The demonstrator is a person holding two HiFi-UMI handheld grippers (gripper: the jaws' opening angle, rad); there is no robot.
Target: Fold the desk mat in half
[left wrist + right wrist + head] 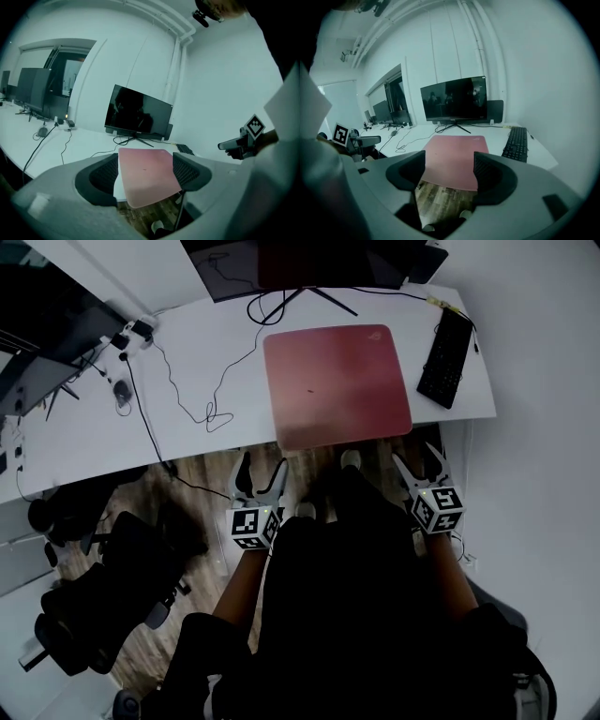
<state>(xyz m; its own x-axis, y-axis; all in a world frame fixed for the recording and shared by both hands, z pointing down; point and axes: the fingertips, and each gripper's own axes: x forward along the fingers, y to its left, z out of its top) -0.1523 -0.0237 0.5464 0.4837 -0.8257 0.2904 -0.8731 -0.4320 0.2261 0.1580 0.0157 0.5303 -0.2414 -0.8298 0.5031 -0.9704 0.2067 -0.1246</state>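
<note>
The white worktop (pixel 234 390) carries the red desk mat (pixel 336 382), which lies flat with its near edge projecting slightly past the worktop's front edge. The mat appears thin, light and flexible, so it should bend without resistance but may slide. Take hold at the two near corners, where the overhang gives the jaws access. The left hand-held gripper (pixel 262 470) and right hand-held gripper (pixel 418 463) hover short of the mat, jaws apart, holding nothing.
</note>
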